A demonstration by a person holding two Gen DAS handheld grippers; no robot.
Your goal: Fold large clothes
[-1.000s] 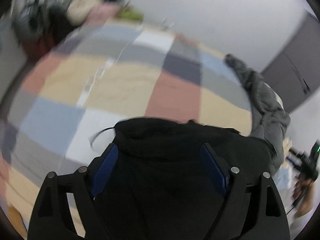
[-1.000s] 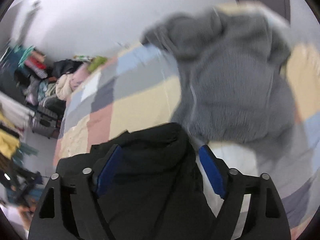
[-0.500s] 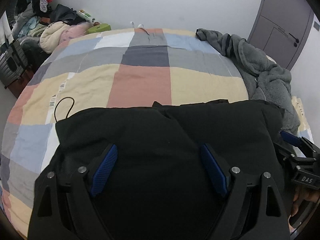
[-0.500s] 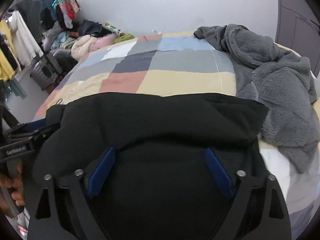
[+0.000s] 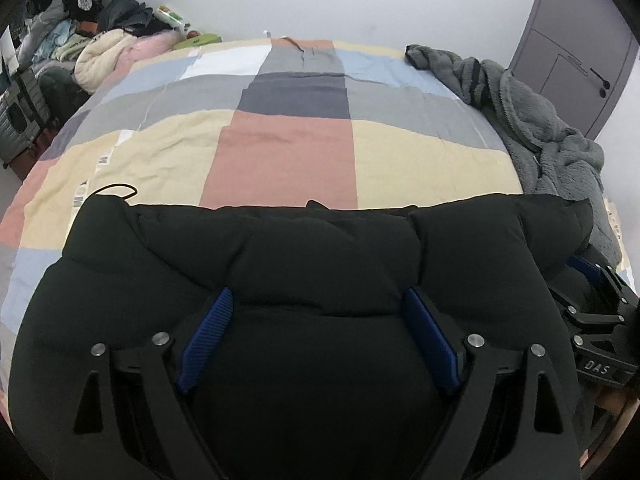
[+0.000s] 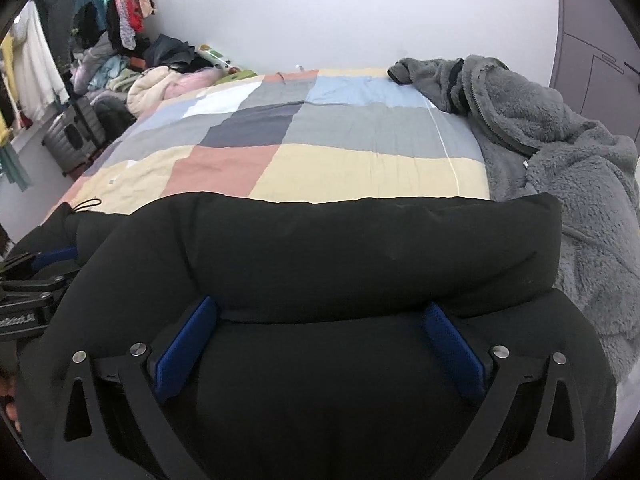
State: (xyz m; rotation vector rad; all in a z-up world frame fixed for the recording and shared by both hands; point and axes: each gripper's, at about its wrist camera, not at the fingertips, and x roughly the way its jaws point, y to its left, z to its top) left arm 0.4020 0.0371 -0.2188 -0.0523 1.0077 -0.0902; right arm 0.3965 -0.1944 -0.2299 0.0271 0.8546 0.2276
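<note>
- Left wrist view: the left gripper (image 5: 318, 300) has its jaws spread wide around a thick fold of the black puffer jacket (image 5: 280, 248), which lies on the near edge of the patchwork bed (image 5: 288, 148); whether the pads press it I cannot tell.
- Right wrist view: the right gripper (image 6: 320, 312) jaws are opening, the same jacket bunched between them; a grey fleece (image 6: 560, 152) lies beside it.

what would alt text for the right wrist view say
A black puffer jacket lies bunched between the opening jaws of the right gripper, spread over a patchwork bedspread. A grey fleece jacket is heaped at the right.
</note>
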